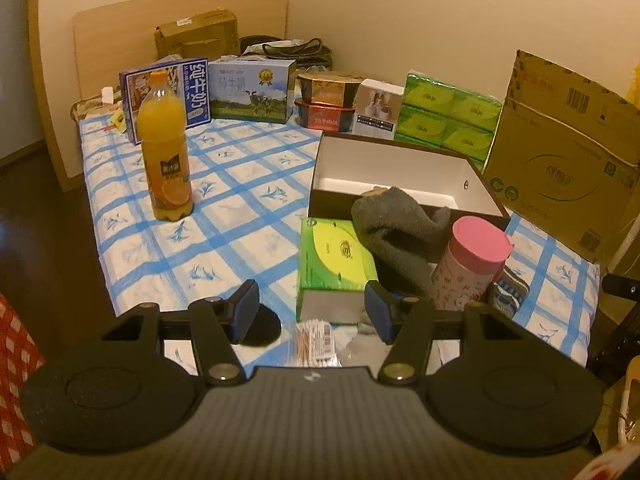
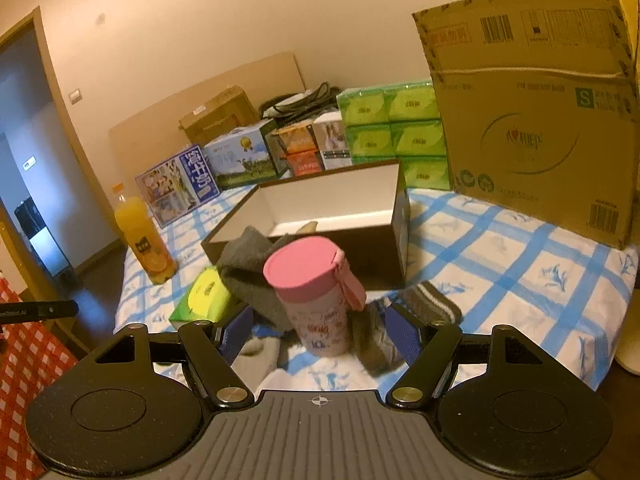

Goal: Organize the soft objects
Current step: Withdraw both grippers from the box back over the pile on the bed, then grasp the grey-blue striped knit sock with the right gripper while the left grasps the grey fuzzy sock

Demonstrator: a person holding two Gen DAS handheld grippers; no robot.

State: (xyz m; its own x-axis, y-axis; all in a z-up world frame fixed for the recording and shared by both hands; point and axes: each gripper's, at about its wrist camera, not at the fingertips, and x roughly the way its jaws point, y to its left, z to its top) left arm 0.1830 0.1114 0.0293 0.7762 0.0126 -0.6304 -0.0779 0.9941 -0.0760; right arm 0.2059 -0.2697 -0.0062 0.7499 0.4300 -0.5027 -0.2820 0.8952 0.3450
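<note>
A grey sock hangs over the near wall of an open brown box with a white inside, and rests partly on a green tissue pack. The sock, box and tissue pack also show in the right wrist view. A striped sock lies on the bedspread right of a pink-lidded cup; it shows in the left wrist view too. My left gripper is open and empty in front of the tissue pack. My right gripper is open, one finger on each side of the cup's base.
An orange juice bottle stands at the left of the blue-checked bedspread. Milk cartons, green tissue packs and a large cardboard box line the back and right. A cotton swab packet lies near the left gripper.
</note>
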